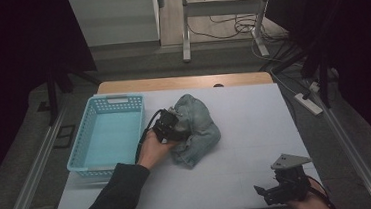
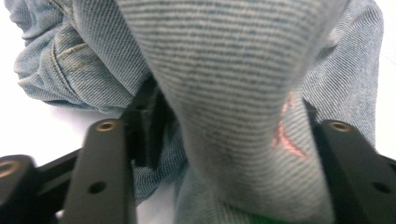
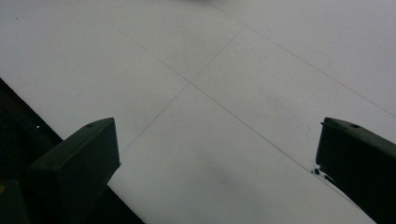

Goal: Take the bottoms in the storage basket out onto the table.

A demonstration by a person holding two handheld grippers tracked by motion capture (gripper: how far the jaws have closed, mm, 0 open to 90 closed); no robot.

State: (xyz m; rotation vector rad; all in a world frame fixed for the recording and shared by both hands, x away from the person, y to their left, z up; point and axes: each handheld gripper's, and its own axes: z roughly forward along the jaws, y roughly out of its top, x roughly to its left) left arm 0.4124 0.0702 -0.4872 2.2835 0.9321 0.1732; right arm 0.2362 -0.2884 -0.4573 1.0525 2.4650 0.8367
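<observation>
Denim cloth [image 1: 195,129], bunched in a heap at the centre of the high view, just right of the blue basket [image 1: 108,135], looks soft and limp. I judge it light, not fragile, and best taken at a thick fold or seam.

In the left gripper view a fold [image 2: 243,116] stands between the jaws; whether the pads press it, I cannot tell. The left gripper [image 1: 167,126] reaches in from the heap's left side, forearm slanting up from the bottom. The right gripper [image 1: 280,190] waits at lower right over the white table [image 1: 254,114], jaws spread and empty.
</observation>
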